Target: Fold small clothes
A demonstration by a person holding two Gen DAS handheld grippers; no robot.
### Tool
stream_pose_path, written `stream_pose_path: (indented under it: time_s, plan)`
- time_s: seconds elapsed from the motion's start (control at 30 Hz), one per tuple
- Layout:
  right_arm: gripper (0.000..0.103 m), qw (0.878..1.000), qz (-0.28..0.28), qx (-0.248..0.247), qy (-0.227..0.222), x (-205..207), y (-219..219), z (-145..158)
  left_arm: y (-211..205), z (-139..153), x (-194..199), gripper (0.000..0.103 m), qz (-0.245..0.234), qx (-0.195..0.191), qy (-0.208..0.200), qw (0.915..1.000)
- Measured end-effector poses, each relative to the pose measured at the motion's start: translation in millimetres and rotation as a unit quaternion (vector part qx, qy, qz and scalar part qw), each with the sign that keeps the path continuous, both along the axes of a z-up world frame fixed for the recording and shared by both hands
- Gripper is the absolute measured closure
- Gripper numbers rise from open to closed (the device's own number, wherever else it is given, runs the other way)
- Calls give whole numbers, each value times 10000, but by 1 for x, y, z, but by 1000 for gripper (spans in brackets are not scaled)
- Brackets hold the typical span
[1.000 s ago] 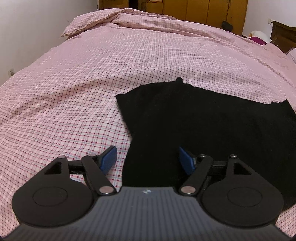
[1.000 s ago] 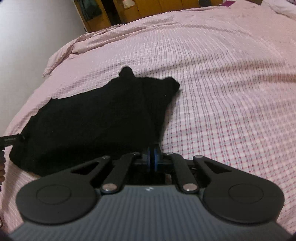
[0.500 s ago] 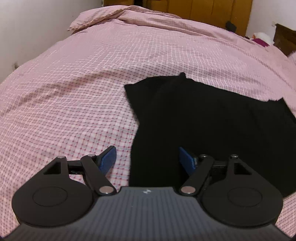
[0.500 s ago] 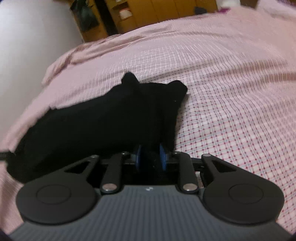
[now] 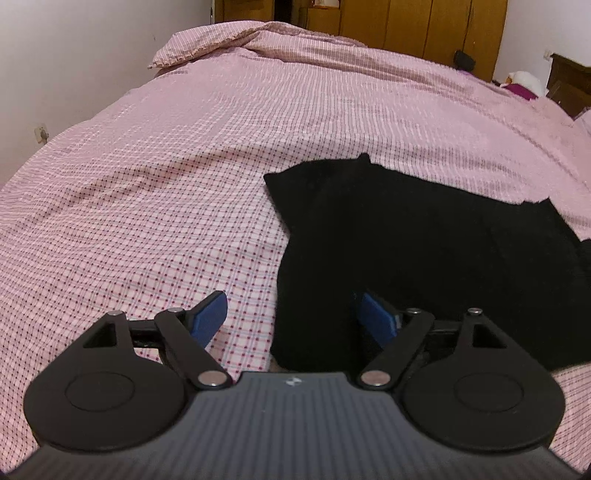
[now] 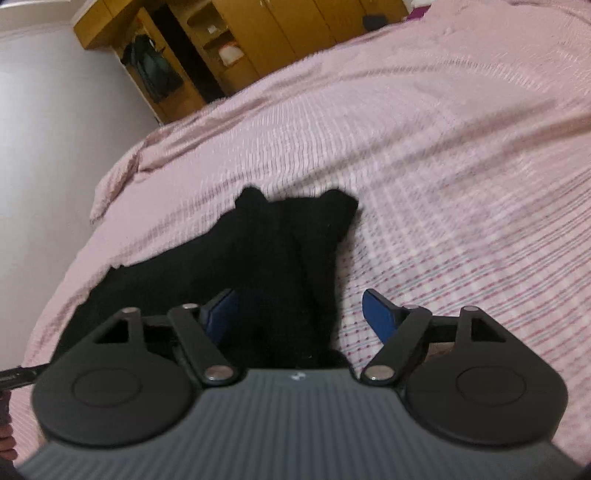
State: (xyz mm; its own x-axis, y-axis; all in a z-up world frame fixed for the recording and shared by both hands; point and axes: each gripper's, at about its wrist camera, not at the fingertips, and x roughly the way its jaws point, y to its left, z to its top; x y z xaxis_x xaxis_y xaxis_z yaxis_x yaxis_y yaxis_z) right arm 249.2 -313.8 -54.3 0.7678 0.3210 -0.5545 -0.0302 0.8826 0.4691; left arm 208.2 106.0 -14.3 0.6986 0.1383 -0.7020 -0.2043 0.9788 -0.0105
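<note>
A small black garment [image 5: 424,254] lies folded flat on the pink checked bedspread [image 5: 184,184]. In the left wrist view my left gripper [image 5: 293,319] is open over the garment's near left edge, one blue pad on the bedspread side, the other over the black cloth. In the right wrist view the same garment [image 6: 258,258] lies ahead and to the left. My right gripper [image 6: 301,317] is open and holds nothing, with the garment's near right edge between its blue pads.
The bed runs far ahead; a rumpled fold of bedspread [image 5: 229,40] lies at its far end. Wooden wardrobes [image 5: 406,26] stand behind it, with an open shelf unit [image 6: 177,62]. A white wall [image 5: 55,74] is on the left.
My right gripper was shut on the garment's edge one second ago; it has opened wide and let go. My left gripper stayed open and shifted slightly along the garment's left edge.
</note>
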Motion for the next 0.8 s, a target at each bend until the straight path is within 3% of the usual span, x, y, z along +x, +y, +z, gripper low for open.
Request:
stream_pose_path:
  time_s: [0.2, 0.37, 0.6, 0.63, 0.7, 0.73, 0.8]
  plan:
    - [25, 9996, 98, 11, -268, 4, 12, -18, 0, -15, 8, 19, 85, -17, 195, 9998]
    - [27, 9971, 175, 669, -308, 11, 7, -19, 0, -20, 11, 18, 109, -25, 247, 9996]
    - [35, 9972, 205, 583, -420, 15, 20, -25, -1, -21, 13, 16, 70, 9, 274, 9996]
    - [38, 9970, 186, 624, -417, 15, 19, -25, -1, -22, 13, 15, 63, 14, 274, 9996]
    - [57, 9969, 79, 688, -371, 14, 15, -26, -2, -23, 14, 15, 50, 26, 280, 9996]
    - [78, 9966, -18, 763, -310, 13, 11, -28, -2, -23, 14, 14, 46, 29, 283, 9996]
    - [84, 9929, -80, 1163, -219, 13, 2, -32, -2, -24, 14, 14, 39, 26, 290, 9996]
